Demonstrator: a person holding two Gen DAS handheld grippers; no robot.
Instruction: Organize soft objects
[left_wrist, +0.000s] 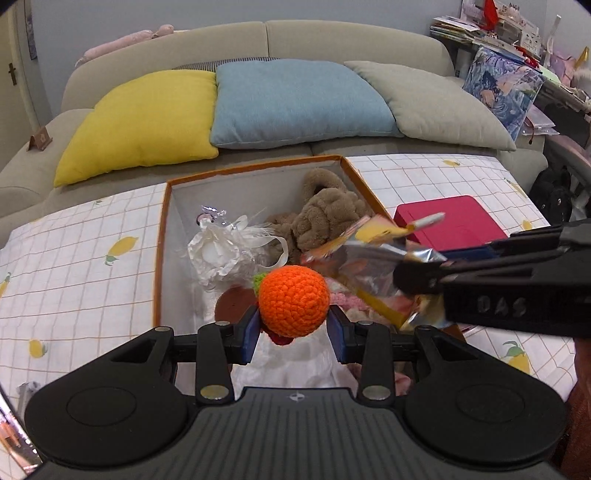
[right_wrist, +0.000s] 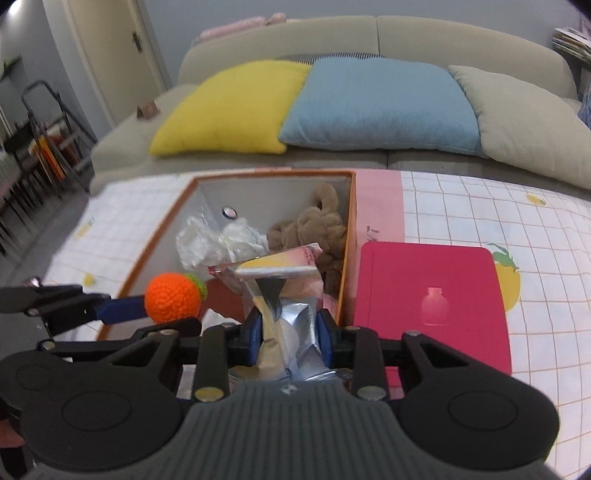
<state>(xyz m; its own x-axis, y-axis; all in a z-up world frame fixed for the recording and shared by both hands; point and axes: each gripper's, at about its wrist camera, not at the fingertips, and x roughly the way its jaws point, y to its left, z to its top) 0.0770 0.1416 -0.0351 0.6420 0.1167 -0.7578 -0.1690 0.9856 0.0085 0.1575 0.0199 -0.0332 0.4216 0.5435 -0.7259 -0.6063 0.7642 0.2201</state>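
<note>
Left gripper (left_wrist: 293, 328): clamped on crochet orange (left_wrist: 293, 301) above box (left_wrist: 162, 236).
Right gripper (right_wrist: 290, 332): clamped on foil packet (right_wrist: 291, 317).
Nearby: red case (right_wrist: 428, 295) — beside box.
Surface: lemon-print cloth (left_wrist: 74, 266) — sofa (left_wrist: 258, 33) behind.

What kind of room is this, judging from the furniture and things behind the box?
Most likely a home living room. A beige sofa carries yellow, blue and grey-green cushions, a table with a lemon-print cloth stands before it, and cluttered shelves of papers fill the corner.
</note>
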